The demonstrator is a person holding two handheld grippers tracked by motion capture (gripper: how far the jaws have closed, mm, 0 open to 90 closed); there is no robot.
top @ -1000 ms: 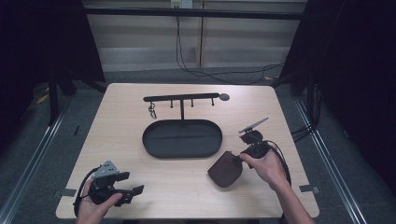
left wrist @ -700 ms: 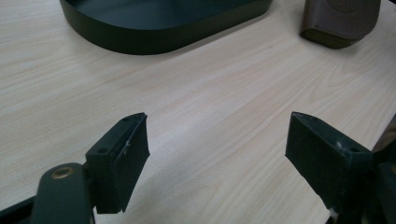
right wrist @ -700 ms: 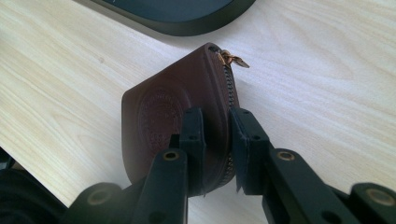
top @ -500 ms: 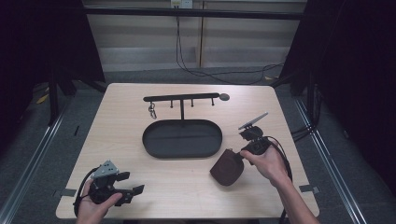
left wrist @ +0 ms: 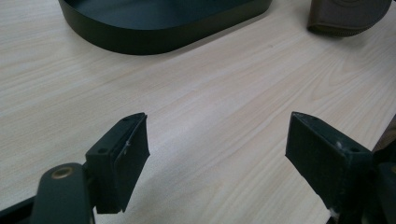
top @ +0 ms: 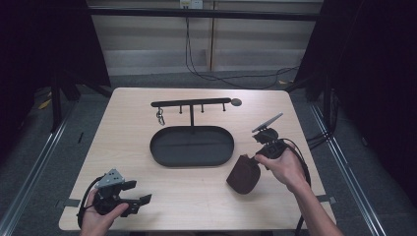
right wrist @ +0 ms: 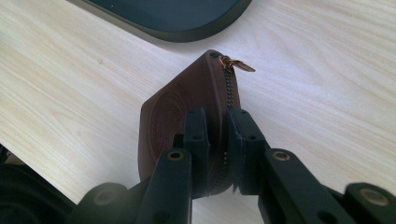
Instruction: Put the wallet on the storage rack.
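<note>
A dark brown zippered pouch [top: 243, 176] with a gold zipper pull [right wrist: 238, 64] is held on edge just above the table, right of the black oval tray [top: 192, 162]. My right gripper [top: 253, 160] is shut on the pouch [right wrist: 173, 107] along its zipper edge; in the right gripper view its jaws [right wrist: 217, 116] pinch it from both sides. My left gripper [top: 140, 199] rests low at the table's front left, open with nothing between its jaws [left wrist: 217, 135]. From there the tray [left wrist: 154, 42] and the pouch [left wrist: 348, 18] lie farther off.
A black rack [top: 192, 104] with small hooks stands behind the tray, a key ring [top: 160, 118] hanging at its left end. The tray's inside looks bare. Pale wood table [top: 123, 147] has free room left of the tray.
My right gripper has shifted the pouch slightly right and toward the tray. The left gripper has stayed put.
</note>
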